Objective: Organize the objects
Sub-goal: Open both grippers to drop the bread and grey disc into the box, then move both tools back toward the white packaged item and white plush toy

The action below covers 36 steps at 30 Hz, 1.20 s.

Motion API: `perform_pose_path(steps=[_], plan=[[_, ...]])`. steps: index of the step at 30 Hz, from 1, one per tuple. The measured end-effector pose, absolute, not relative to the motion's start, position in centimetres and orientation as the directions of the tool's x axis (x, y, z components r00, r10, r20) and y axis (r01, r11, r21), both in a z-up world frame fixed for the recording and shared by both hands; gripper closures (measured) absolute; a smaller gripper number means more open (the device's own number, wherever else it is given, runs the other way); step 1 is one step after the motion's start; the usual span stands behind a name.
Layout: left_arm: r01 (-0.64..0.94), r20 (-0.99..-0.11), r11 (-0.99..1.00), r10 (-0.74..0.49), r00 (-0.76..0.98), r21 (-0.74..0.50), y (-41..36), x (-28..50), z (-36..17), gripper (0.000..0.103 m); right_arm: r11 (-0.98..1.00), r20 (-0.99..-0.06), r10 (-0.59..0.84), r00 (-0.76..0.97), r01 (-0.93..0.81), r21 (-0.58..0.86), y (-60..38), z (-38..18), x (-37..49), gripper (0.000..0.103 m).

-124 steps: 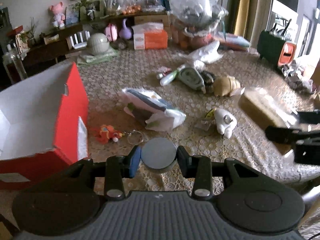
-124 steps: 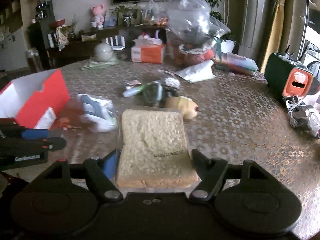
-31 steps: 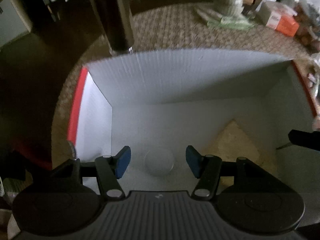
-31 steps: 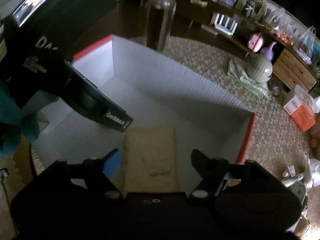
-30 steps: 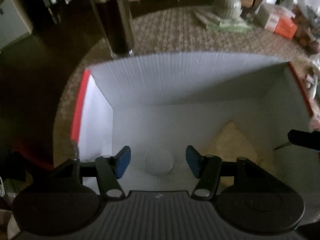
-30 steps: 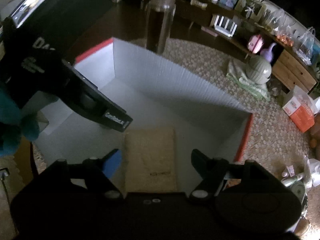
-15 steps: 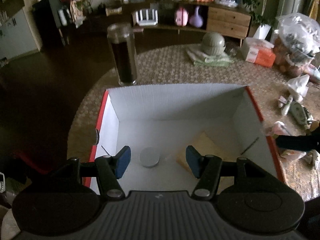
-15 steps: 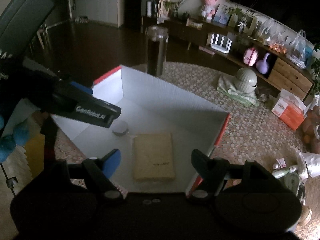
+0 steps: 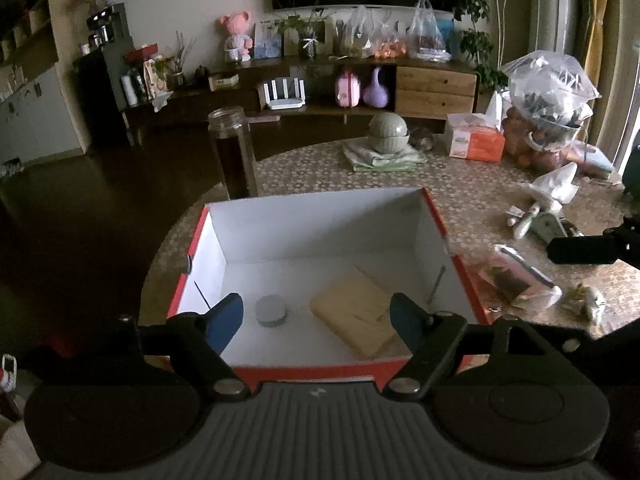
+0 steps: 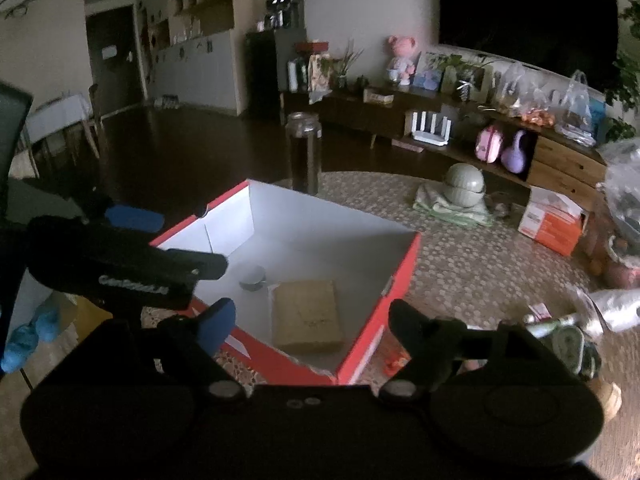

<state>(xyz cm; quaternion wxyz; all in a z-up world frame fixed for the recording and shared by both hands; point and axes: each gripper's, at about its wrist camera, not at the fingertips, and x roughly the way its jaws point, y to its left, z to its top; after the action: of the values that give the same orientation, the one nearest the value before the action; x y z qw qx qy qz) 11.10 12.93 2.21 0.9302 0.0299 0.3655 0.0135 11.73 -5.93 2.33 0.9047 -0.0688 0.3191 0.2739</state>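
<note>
Over the near rim of the red box (image 9: 436,216), the left wrist view looks down into its white inside. The left gripper (image 9: 316,318) hangs above the box with its jaws spreading, nothing between the blue pads (image 9: 224,320). Down on the box floor sits the grey puck (image 9: 271,311), left of centre, and beside it, apart from it, the tan sponge (image 9: 356,312) lies flat and angled toward the right wall. Behind the box stands a tall dark jar (image 9: 234,152) on the patterned tablecloth (image 9: 460,184). Farther back there's a green helmet-shaped thing (image 9: 388,132) on a folded cloth, and an orange tissue box (image 9: 476,142). At the right edge a black finger of the right gripper (image 9: 584,248) pokes in above a clutter of small items; I can't make those out well, though a flat plastic packet (image 9: 520,276) is among them.

Now the right wrist view, from the box's corner. The right gripper (image 10: 312,316) is also widening its jaws and holds nothing. Below it the sponge (image 10: 306,314) lies inside the box (image 10: 404,276) and the puck (image 10: 253,276) sits just beyond its left corner, apart from it. The left gripper (image 10: 168,240) reaches in from the left, above the box's near wall. The jar (image 10: 304,152) stands just past the far corner, with the helmet-shaped thing (image 10: 464,182) and tissue box (image 10: 554,220) off to the right.
</note>
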Motion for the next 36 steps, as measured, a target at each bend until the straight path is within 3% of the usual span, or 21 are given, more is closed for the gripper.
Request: perform_pose_path(steps=[4,7,9,10,20,26,36], plan=[[-0.003,-0.674,0.998,0.041,0.737,0.057,11.5,9.6,1.9,0.022,0.854,-0.582,0.458,0.672,-0.514,0.079,-8.6,2.3,10.3,0.015],[0.018,-0.666,1.000,0.004,0.746,0.025,10.4,8.7,1.5,0.016,0.863,-0.561,0.456,0.691,-0.498,0.089,-10.3,2.3,9.3,0.012],[0.030,-0.653,1.000,-0.016,0.757,0.009,9.6,8.1,1.2,0.010,0.869,-0.547,0.449,0.707,-0.488,0.083,-11.2,2.2,8.6,0.010],[0.037,-0.647,0.999,-0.025,0.762,0.006,9.2,7.9,0.9,0.001,0.870,-0.538,0.448,0.714,-0.487,0.079,-11.8,2.2,8.2,0.010],[0.101,-0.606,0.995,-0.091,0.790,-0.018,4.9,6.8,-1.3,0.000,0.916,-0.482,0.363,0.797,-0.400,0.028,-17.1,1.1,5.1,0.007],[0.180,-0.618,0.980,-0.194,0.761,-0.086,2.2,7.2,-2.4,0.000,0.943,-0.508,0.308,0.805,-0.328,0.052,-21.1,-0.1,5.2,0.007],[0.192,-0.620,0.978,-0.198,0.759,-0.077,-2.0,8.9,-3.9,0.000,0.979,-0.539,0.172,0.825,-0.206,-0.002,-25.4,-3.0,5.7,0.007]])
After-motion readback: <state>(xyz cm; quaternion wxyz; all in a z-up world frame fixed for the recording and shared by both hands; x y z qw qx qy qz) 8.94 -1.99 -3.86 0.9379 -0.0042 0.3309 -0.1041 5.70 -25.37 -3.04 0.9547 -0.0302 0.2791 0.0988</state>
